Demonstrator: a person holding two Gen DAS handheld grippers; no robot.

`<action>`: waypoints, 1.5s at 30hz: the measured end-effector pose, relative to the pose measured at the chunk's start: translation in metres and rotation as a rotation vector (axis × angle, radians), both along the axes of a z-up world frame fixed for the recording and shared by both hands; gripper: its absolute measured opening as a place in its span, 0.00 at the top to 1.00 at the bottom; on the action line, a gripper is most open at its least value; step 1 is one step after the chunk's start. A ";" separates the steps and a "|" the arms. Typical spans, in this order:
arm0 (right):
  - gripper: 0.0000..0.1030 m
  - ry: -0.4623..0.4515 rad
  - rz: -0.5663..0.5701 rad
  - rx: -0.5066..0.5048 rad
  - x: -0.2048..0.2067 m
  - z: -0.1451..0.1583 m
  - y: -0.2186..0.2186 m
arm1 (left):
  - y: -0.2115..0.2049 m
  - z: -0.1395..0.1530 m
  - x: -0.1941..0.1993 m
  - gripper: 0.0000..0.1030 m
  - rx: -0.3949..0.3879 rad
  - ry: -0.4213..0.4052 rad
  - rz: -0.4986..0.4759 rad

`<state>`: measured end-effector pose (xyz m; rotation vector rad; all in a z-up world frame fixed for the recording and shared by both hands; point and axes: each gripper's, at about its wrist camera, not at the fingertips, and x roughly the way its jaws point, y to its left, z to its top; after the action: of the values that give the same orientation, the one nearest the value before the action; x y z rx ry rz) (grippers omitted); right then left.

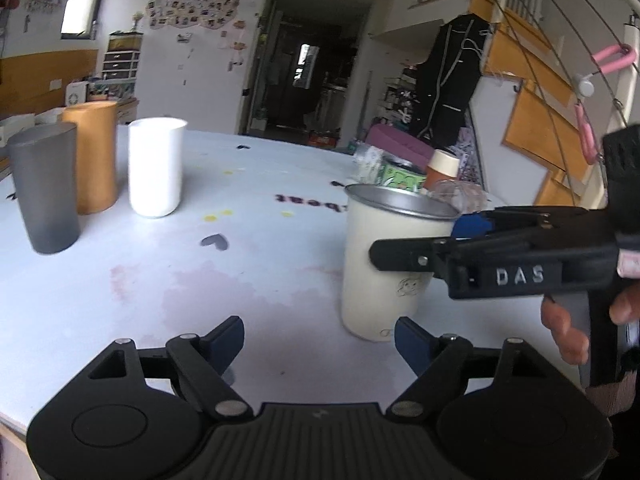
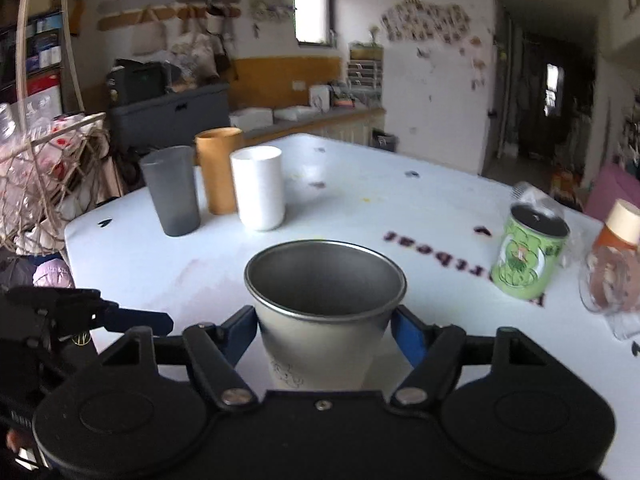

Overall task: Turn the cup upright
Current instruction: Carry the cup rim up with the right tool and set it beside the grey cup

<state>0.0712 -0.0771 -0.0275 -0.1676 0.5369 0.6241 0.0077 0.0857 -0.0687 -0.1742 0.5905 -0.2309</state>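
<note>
Cup [image 2: 324,304] stands upright, mouth up, on the white surface [image 2: 360,200], between the blue pads [image 2: 406,334] of the right hand-held gripper [image 2: 324,334], which flank its wall; contact unclear. Left hand-held gripper [image 1: 320,340] spread wide, holding nothing, just beside cup. Grey, orange and white tumblers [image 2: 258,188] stand well apart at far edge.

Cup [image 2: 324,304] upright on table [image 2: 400,208], three tumblers [image 2: 256,188] behind-left.
</note>
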 end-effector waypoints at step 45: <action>0.36 -0.010 0.231 -0.054 0.076 -0.041 0.190 | 0.126 0.026 -0.031 0.19 0.050 -0.059 0.444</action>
<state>0.1468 0.1126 -0.0680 -0.2859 0.5289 0.8338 -0.0230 0.2115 -0.0432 -0.2446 0.4847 0.2082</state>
